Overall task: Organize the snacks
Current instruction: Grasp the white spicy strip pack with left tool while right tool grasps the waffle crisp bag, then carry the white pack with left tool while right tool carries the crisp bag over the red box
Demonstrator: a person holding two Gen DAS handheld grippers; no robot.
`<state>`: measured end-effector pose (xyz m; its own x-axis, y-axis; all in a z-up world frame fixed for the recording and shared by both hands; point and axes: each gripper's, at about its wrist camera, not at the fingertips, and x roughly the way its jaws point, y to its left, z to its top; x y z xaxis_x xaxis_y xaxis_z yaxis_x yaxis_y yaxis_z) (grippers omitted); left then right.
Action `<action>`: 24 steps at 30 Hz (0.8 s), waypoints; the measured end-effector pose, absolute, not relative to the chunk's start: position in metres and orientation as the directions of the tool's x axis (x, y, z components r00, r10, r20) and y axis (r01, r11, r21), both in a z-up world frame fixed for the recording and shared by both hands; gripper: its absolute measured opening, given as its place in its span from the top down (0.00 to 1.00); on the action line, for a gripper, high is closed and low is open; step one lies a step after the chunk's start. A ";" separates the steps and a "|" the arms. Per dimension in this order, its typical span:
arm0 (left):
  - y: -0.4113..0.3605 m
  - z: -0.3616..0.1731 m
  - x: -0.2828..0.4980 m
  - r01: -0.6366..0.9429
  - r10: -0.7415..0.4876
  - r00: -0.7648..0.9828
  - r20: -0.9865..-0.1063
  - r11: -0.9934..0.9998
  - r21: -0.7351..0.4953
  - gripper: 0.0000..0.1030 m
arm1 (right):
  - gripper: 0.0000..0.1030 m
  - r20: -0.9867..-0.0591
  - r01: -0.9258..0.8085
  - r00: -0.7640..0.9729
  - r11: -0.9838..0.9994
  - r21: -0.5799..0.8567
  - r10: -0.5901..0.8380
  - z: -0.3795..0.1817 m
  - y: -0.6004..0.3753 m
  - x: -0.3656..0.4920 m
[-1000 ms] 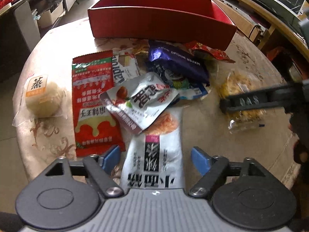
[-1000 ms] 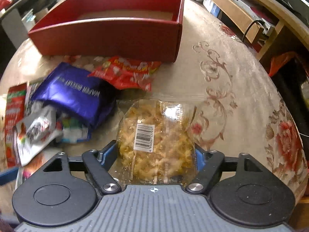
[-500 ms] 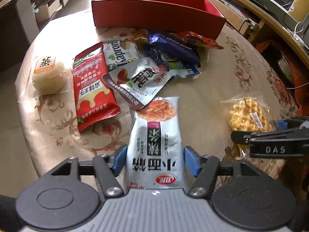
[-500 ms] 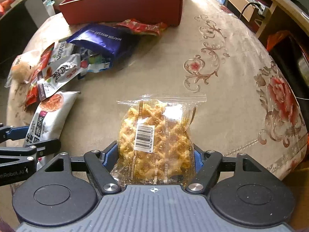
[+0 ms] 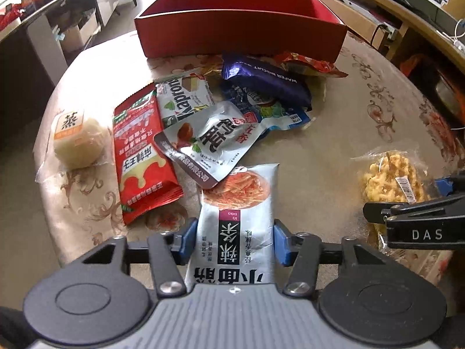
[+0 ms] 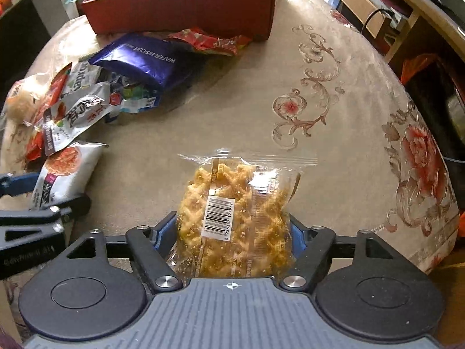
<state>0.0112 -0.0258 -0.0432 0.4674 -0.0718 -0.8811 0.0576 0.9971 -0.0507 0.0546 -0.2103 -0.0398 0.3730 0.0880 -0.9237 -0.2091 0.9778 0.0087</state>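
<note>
A white packet of spicy strips [image 5: 238, 203] lies on the round table, its near end between my left gripper's [image 5: 234, 241] blue pads. The jaws are closing and the pads meet the packet's two side edges. My right gripper [image 6: 234, 232] is shut on a clear bag of yellow lattice crisps [image 6: 232, 197], held near the table's front right. That bag [image 5: 389, 180] and a right finger [image 5: 407, 215] show at the right of the left wrist view. A low red box [image 5: 238, 35] stands at the far side, and what shows of its inside holds nothing.
Between the box and the grippers lie a grey pouch [image 5: 209, 142], a long red packet [image 5: 139, 151], a purple wafer pack [image 5: 264, 78], a crumpled red wrapper [image 5: 311, 65] and a wrapped bun [image 5: 77, 142] at the left. The table edge [image 6: 430, 261] is close on the right, with wooden shelving beyond.
The left jaws have drawn in from wide open onto the white packet's sides. The right gripper has carried the crisp bag back from the pile toward the near right of the table.
</note>
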 end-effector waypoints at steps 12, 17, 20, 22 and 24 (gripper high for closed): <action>-0.018 -0.024 -0.006 0.064 -0.105 0.495 -0.862 0.994 -0.084 0.57 | 0.24 -0.882 -0.191 0.456 0.981 0.031 0.117 -0.007 -0.205 0.032; -0.012 -0.038 0.002 0.030 -0.103 0.453 -0.885 0.994 -0.101 0.49 | 0.24 -0.888 -0.201 0.447 0.979 0.018 0.108 -0.010 -0.201 0.031; -0.012 -0.046 0.006 0.017 -0.074 0.451 -0.889 0.997 -0.075 0.41 | 0.24 -0.889 -0.197 0.445 0.980 0.026 0.113 -0.010 -0.202 0.032; -0.017 -0.047 0.007 0.016 -0.054 0.459 -0.887 0.998 -0.053 0.40 | 0.24 -0.888 -0.189 0.443 0.981 0.039 0.121 -0.009 -0.202 0.034; -0.021 -0.048 0.006 0.020 -0.038 0.462 -0.886 0.999 -0.032 0.40 | 0.24 -0.888 -0.186 0.442 0.981 0.049 0.128 -0.008 -0.202 0.037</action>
<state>0.0061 -0.0213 -0.0479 0.4624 -0.0377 -0.8859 0.0198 0.9993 -0.0322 0.0371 -0.2018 -0.0079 0.4420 0.1285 -0.8878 -0.1863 0.9813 0.0492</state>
